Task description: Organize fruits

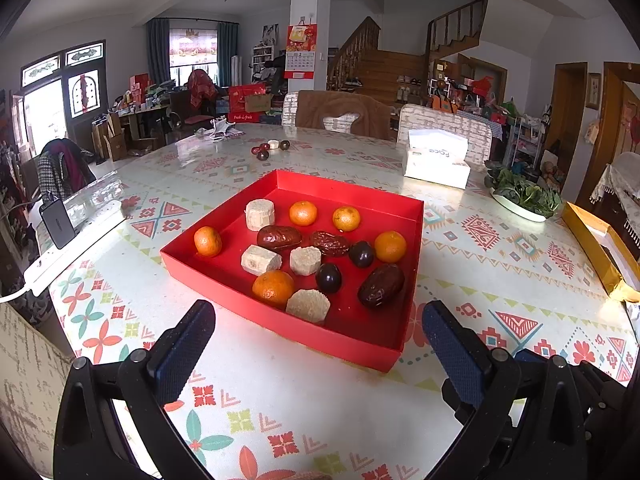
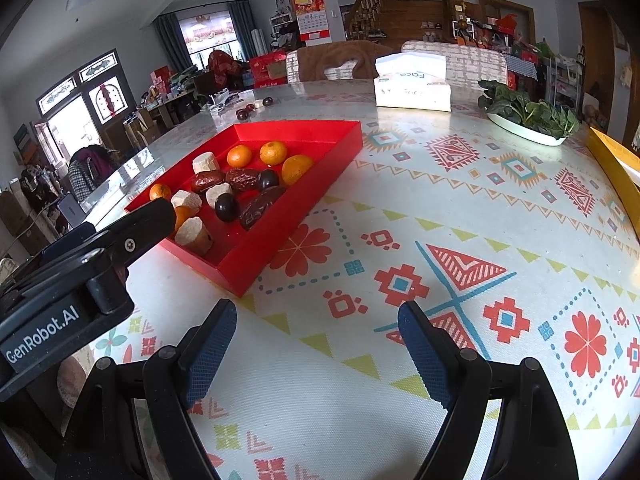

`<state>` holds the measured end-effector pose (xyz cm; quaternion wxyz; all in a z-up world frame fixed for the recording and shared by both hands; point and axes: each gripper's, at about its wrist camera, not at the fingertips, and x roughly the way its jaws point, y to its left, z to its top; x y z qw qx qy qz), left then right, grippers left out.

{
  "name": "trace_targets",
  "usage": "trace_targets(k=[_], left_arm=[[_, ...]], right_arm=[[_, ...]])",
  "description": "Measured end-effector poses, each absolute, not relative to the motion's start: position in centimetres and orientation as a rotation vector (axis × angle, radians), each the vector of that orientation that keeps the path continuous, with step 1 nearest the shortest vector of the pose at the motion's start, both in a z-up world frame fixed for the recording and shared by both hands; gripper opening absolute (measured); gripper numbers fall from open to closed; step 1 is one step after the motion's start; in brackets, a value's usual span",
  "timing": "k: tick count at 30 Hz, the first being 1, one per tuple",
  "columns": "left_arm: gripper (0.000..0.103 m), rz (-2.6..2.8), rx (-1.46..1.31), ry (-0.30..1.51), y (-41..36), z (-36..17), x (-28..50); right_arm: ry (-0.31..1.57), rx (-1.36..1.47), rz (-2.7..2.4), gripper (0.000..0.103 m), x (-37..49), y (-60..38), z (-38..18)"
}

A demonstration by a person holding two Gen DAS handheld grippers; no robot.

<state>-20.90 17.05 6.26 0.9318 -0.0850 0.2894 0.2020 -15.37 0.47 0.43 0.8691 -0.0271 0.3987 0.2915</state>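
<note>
A red tray [image 1: 352, 344] sits mid-table holding several mandarins [image 1: 273, 287], red dates [image 1: 381, 285], dark plums [image 1: 329, 277] and pale cut chunks [image 1: 308, 305]. The tray also shows in the right wrist view [image 2: 256, 272]. My left gripper [image 1: 319, 354] is open and empty, just in front of the tray's near edge. My right gripper [image 2: 317, 350] is open and empty over bare tablecloth, right of the tray. The left gripper's body [image 2: 80, 276] shows at the left of the right wrist view. A few loose dark fruits [image 1: 264, 151] lie on the far side of the table.
A tissue box [image 1: 438, 160] and a dish of leafy greens [image 1: 524, 196] stand at the far right. A yellow box [image 1: 600, 248] lies at the right edge. A power strip with a charger [image 1: 76, 232] lies at the left edge. Chairs stand behind the table.
</note>
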Motion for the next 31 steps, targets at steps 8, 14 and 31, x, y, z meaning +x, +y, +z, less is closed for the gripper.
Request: trace_targets(k=[8, 14, 31], left_arm=[[0.103, 0.411, -0.174, 0.594, 17.0, 6.2, -20.9], [0.103, 0.409, -0.177, 0.594, 16.9, 6.1, -21.0], [0.103, 0.415, -0.193, 0.595, 15.6, 6.1, -21.4]], right_arm=[[0.832, -0.054, 0.608, 0.087, -15.4, 0.4, 0.5], [0.830, -0.060, 0.608, 0.088, -15.5, 0.4, 0.5], [0.793, -0.090, 0.607, 0.088, -16.3, 0.4, 1.5]])
